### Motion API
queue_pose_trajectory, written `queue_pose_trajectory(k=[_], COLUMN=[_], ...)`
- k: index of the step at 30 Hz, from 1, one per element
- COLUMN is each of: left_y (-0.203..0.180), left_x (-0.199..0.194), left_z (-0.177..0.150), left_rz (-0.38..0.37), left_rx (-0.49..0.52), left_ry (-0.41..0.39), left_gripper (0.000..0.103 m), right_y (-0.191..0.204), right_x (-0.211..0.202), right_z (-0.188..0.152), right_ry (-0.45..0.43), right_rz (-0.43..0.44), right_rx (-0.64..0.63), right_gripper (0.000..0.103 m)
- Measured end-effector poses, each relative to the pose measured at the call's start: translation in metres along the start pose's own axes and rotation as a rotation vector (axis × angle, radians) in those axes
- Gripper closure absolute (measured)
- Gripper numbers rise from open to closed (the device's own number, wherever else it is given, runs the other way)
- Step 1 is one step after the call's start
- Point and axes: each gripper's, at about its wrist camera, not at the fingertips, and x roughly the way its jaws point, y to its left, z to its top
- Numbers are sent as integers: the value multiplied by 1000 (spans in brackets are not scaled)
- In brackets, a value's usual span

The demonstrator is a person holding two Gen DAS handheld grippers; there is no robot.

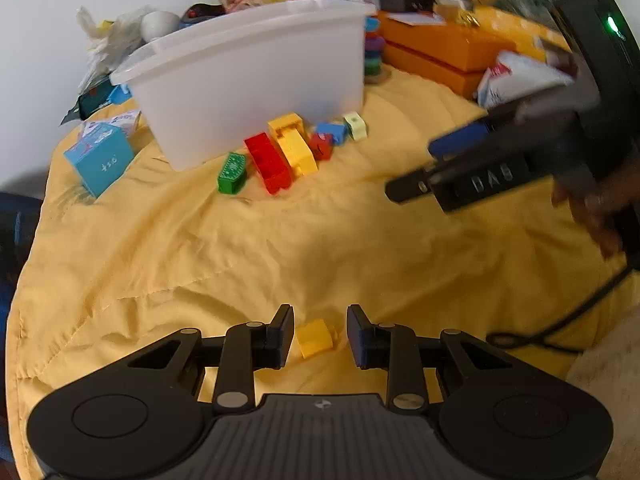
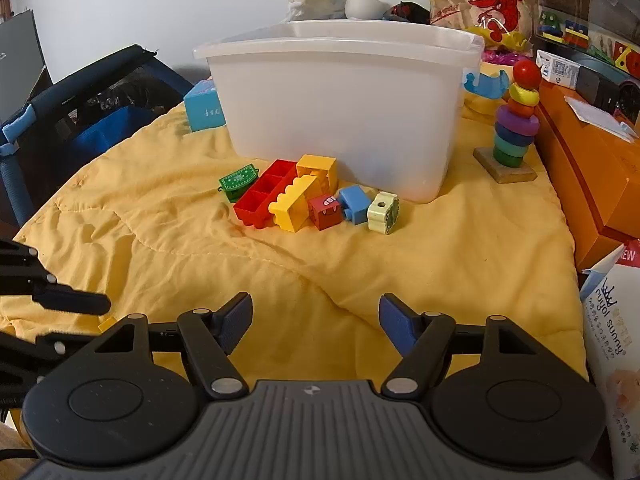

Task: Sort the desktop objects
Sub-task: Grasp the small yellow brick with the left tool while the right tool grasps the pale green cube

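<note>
Left gripper (image 1: 319, 334) sits low over the yellow cloth (image 1: 280, 248), jaws apart, with a small yellow brick (image 1: 315, 338) lying right between its pads (image 1: 280, 336). No contact seen on either side; brick rests on the cloth, not lifted. Its stud end points toward the right pad, so the long axis looks roughly across the jaws, slightly skewed. Judged step: close on this brick, then carry it to the white bin (image 1: 256, 80), which is straight ahead and well apart.

Right gripper (image 2: 316, 326) is spread wide and empty, nothing but cloth between its fingers. In the left view it appears off to the right, raised and blurred. Left hand is clearly the nearer one for the loose brick; in the right view only a yellow sliver of it shows, off to the left.

Remaining pile (image 2: 312, 200) lies ahead of both grippers, against the bin's near wall: red, yellow, blue, green and pale pieces touching or just beside each other. Right gripper faces it more squarely.

Room: open cloth between grippers and pile, wrinkled but free. Orange boxes (image 2: 592, 168) and ring stacker (image 2: 516, 120) crowd the right side; blue box (image 1: 100, 156) sits left of the bin. Bin rim is high, so the lift needs clearance. Risk: brick may twist as the pads close.
</note>
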Motion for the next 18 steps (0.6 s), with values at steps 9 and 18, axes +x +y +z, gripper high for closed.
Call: queue_pose_trajectory(k=[9, 18], left_y=[26, 31], left_x=[18, 33], left_z=[-4, 18], left_rz=[-90, -148], left_rx=[-151, -192], left_ry=[-47, -112], left_gripper=[82, 82], right_y=[5, -12], right_x=[3, 38], right_z=[2, 38], right_ry=[-21, -69], right_rz=[-12, -205], right_rx=[-31, -56], right_gripper=[30, 65])
